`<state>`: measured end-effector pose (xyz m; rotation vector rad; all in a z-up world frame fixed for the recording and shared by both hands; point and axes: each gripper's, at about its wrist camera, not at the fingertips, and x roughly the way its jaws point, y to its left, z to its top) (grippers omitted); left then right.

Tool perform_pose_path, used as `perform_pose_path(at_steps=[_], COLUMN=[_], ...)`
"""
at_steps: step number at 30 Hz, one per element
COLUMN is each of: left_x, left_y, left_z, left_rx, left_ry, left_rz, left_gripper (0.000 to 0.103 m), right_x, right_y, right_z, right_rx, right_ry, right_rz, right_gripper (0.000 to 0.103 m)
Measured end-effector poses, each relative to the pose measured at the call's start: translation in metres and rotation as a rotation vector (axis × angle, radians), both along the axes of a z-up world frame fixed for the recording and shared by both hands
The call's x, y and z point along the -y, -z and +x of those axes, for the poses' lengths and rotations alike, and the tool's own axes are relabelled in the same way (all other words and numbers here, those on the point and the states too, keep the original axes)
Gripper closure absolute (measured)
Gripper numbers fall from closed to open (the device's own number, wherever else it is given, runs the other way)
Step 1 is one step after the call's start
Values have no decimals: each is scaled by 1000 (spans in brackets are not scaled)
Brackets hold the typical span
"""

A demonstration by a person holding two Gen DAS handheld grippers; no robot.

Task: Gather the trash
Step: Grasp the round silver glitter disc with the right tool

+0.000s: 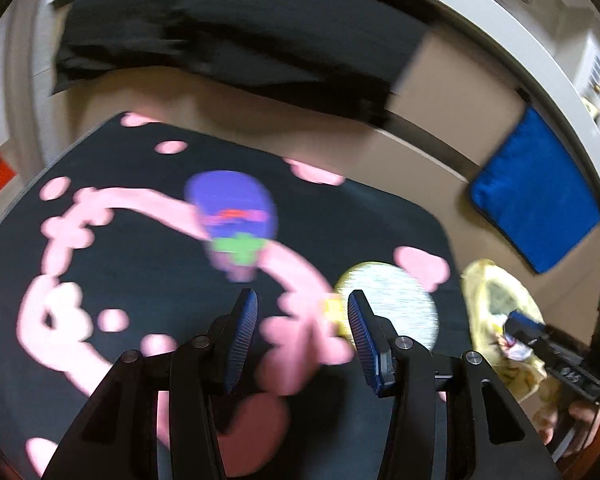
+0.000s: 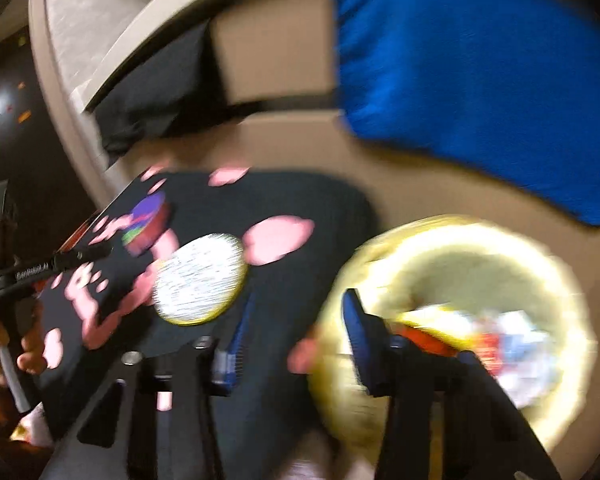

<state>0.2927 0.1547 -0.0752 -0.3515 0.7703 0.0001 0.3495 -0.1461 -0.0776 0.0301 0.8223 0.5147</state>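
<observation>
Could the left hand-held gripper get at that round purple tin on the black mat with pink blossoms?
Probably yes. The left hand-held gripper has its jaws apart with nothing between them, and the round purple tin lies ahead on the black mat with pink blossoms, with only bare mat between. Blur makes this uncertain.

Ahead of the left gripper [image 1: 302, 320] lies a matt black mat [image 1: 100, 264] with pink blotches, cloth-like and smooth. The gripper's arms look like matt black plastic; its blue pads [image 1: 244, 336] are finely ribbed, with small metal pins at the joints. Just right of its right pad sits a round lid [image 1: 396, 300] with a shiny, foil-like silvery face. Ahead of the right gripper [image 2: 296, 340], a pale yellow bag [image 2: 460, 264] looks thin and glossy, crumpled paper inside. Beyond, a blue cloth [image 2: 480, 88] looks soft and matt.
</observation>
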Motion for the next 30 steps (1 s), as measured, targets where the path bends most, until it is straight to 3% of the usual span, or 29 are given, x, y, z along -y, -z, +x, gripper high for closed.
perform_pose_path(at_steps=[1,2,8,16,19,30], left_x=[-11,-20,-77,-121,-133,-166], left_y=[0,-1,0,14,19,28], left_z=[-5,-9,-41,-70,-77,-102], left_rx=[0,1,-3,-23,-25,3], left_ry=[-18,-34,-110,-151,-161,-179], left_rz=[4,7,7,-35,-55,-123], left_gripper=[55,55,55,55,55,55], right_x=[-14,-25,-68,-80,-89,-173], right_y=[7,12,30,47,43,-18], right_z=[4,7,26,47,45,-10], right_rx=[-26,-39,-79,-150,-148,10], right_ry=[-22,-33,-22,84,70,-104], right_rz=[-4,-8,2,41,57,21], right_gripper=[84,85,83,80,87,89])
